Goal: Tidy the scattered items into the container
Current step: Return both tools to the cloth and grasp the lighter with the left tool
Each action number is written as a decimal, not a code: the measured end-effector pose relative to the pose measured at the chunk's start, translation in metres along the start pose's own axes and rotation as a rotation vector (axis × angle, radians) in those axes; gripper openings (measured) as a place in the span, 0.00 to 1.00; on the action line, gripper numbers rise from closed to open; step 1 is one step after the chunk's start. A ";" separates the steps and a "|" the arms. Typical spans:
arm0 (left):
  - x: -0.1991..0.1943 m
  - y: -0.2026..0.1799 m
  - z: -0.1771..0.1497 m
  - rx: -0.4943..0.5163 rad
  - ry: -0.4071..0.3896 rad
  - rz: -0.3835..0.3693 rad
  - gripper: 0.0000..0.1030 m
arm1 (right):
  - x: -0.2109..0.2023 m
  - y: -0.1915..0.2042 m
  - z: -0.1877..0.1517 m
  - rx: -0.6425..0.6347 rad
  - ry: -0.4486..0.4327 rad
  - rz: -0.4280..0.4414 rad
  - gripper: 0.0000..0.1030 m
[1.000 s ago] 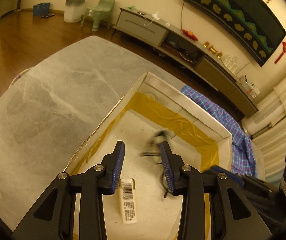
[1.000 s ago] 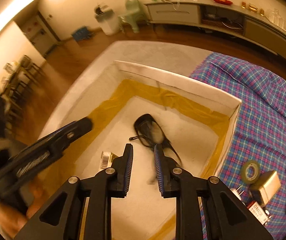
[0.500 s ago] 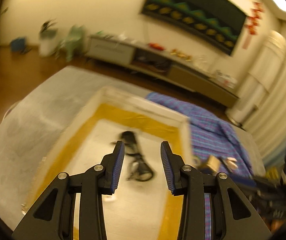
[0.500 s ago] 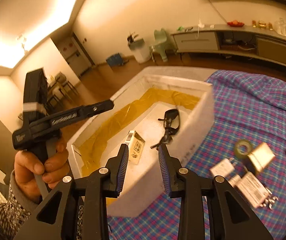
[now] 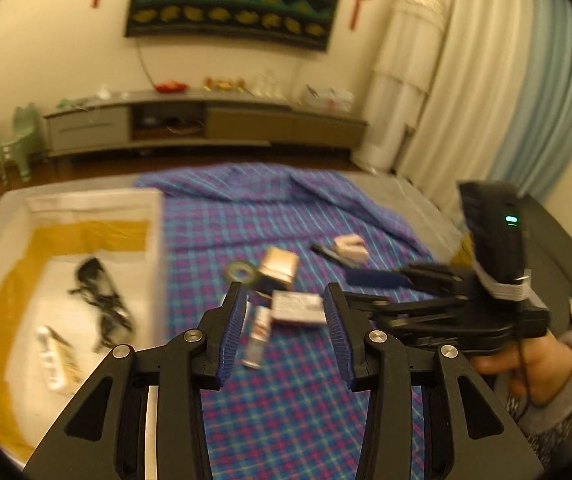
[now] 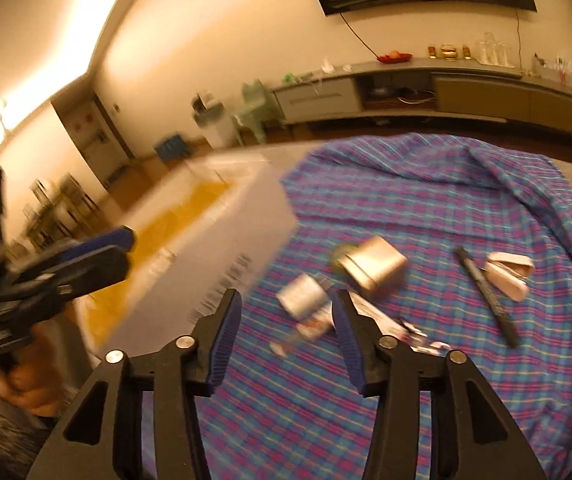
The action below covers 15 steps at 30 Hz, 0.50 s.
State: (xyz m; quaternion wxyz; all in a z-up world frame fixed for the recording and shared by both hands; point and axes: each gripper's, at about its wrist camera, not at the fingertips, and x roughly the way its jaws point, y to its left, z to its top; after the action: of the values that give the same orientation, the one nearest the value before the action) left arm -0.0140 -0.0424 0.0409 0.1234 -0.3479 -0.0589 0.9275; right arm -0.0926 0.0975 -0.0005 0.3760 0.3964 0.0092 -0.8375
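A white foam box (image 5: 154, 216) with yellow tape inside stands at the left; black glasses (image 5: 100, 300) and a small barcoded pack (image 5: 56, 356) lie in it. My left gripper (image 5: 284, 334) is open and empty above the plaid cloth, with a small tube (image 5: 257, 336) and a flat white pack (image 5: 297, 308) between its fingers in view. My right gripper (image 6: 287, 342) is open and empty over the same loose items (image 6: 305, 300). A gold box (image 6: 371, 266), a tape roll (image 5: 242, 270), a black pen (image 6: 485, 300) and a pink-white object (image 6: 507, 276) lie on the cloth.
The blue plaid cloth (image 5: 286, 412) covers the right part of the grey table. The box wall (image 6: 222, 256) is close at the right gripper's left. The right gripper's body (image 5: 465, 304) crosses the left wrist view at right. A TV cabinet (image 5: 206, 120) stands far back.
Both grippers have swung right, away from the box and out over the cloth with the scattered items. The right gripper's jaws have opened wider. The glasses stay in the box.
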 end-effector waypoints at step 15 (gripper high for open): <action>0.116 0.005 -0.045 -0.026 0.291 0.150 0.45 | 0.098 0.009 -0.031 -0.602 0.183 -0.256 0.64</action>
State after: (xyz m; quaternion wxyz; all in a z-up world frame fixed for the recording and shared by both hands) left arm -0.0695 -0.0147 -0.0669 0.0566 -0.4834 -0.0263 0.8731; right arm -0.1062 0.0403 -0.0848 0.3657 0.3366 0.3394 -0.7986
